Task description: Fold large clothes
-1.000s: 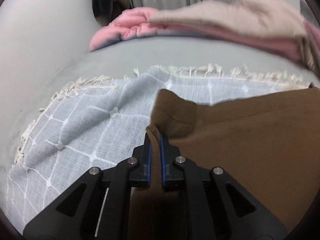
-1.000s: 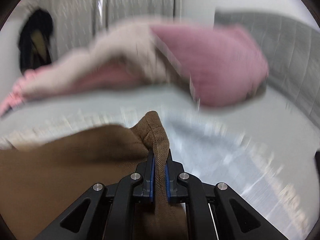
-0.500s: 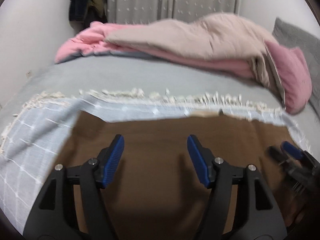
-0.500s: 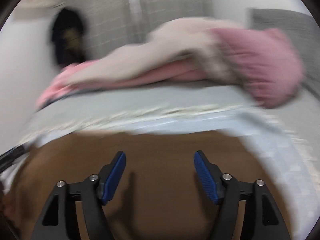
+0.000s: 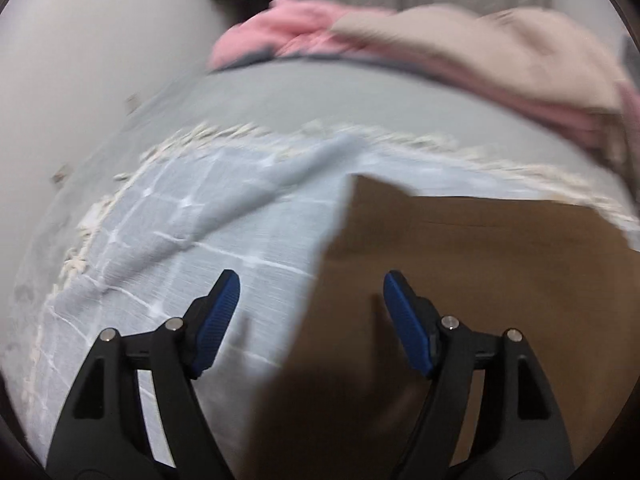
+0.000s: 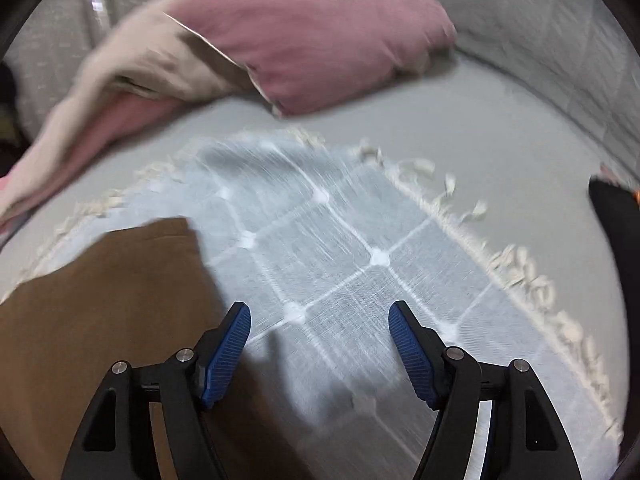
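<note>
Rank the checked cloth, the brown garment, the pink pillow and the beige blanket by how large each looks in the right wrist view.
1. checked cloth
2. brown garment, cut off by the frame edge
3. pink pillow
4. beige blanket

The pillow and blanket lie farther away, so their true sizes may differ.

Brown garment (image 5: 460,280) cut off at lower edge, bedding pile (image 6: 280,40) motion-blurred

The garment (image 5: 460,280) is lying on the fringed cloth (image 5: 180,240); behind that cloth, bedding (image 6: 280,40) is lying heaped.
</note>
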Motion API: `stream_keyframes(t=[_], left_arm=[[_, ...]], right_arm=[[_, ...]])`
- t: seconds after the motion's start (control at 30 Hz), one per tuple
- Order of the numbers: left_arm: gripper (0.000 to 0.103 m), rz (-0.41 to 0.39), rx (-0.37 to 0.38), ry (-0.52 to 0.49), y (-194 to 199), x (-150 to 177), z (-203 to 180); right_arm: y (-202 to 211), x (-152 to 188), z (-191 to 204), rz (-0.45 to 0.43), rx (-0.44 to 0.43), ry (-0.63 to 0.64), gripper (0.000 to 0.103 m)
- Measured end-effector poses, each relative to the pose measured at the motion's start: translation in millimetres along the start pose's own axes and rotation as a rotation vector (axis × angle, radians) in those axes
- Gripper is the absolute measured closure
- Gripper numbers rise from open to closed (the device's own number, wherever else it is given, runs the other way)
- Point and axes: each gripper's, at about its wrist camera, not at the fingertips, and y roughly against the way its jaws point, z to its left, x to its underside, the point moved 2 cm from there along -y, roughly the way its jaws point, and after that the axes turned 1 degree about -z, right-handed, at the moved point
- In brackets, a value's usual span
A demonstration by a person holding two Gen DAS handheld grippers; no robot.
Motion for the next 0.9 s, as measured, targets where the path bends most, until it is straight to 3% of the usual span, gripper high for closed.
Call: stream_keyframes(t=[0.13, 0.23, 0.27, 0.33, 0.37, 0.43, 0.47, 0.53, 0.57, 0.6, 0.67, 0.7, 0.77, 0.83, 0.9], left_arm=[[0.018, -0.041, 0.199, -0.108, 62.0, 50.4, -60.0], [0.018, -0.005, 0.289, -0.046, 66.1, 90.2, -72.0], [0.018, 0.021, 0.305, -0.008, 58.9, 101.4, -64.6], [0.018, 0.083, 0.255, 0.038, 43.4, 121.0, -47.0], [0.021, 0.065, 0.232, 0.037, 40.6, 129.6, -31.8], [0.031, 0.012, 0.166, -0.009, 47.3, 140.3, -2.8], [0.039, 0.009, 0.17, -0.014, 52.2, 142.4, 5.6], [0.067, 0.024, 0.188, 0.033, 61.7, 142.9, 32.5], [0.066, 0.038, 0.211, 0.072, 69.9, 143.2, 42.5], [0.065, 0.043, 0.223, 0.113, 82.7, 142.9, 52.2], [0.03, 0.04, 0.209, 0.145, 103.0, 143.2, 62.2], [0.008, 0.032, 0.229, 0.164, 115.3, 145.3, 67.5], [0.005, 0.041, 0.32, 0.203, 127.7, 155.7, 71.9], [0.005, 0.134, 0.391, 0.275, 120.9, 164.7, 78.1], [0.005, 0.257, 0.481, 0.41, 97.0, 179.0, 86.1]], right_arm=[[63.9, 38.5, 63.5, -0.062, -0.167, 0.141, 0.029], [83.8, 85.3, 114.3, -0.025, -0.273, 0.247, 0.029], [82.9, 100.0, 120.3, 0.001, -0.294, 0.259, 0.029], [75.1, 125.0, 112.5, 0.061, -0.29, 0.232, 0.029], [71.3, 127.7, 102.1, 0.067, -0.273, 0.218, 0.029], [72.4, 137.2, 67.1, 0.045, -0.193, 0.184, 0.029], [73.9, 138.1, 46.7, 0.028, -0.132, 0.188, 0.029], [83.3, 139.6, 26.8, 0.031, -0.134, 0.18, 0.037], [92.2, 138.7, 18.7, 0.042, -0.124, 0.174, 0.04], [98.9, 136.0, 15.8, 0.042, -0.124, 0.168, 0.041], [117.6, 131.9, -0.5, 0.016, -0.081, 0.114, 0.036], [126.4, 131.2, -7.3, -0.004, -0.109, 0.085, 0.031], [136.3, 131.6, -28.0, -0.014, -0.179, -0.013, 0.017], [131.7, 137.4, -56.0, 0.034, -0.241, -0.159, 0.014], [113.6, 151.8, -79.6, 0.117, -0.299, -0.294, 0.014]])
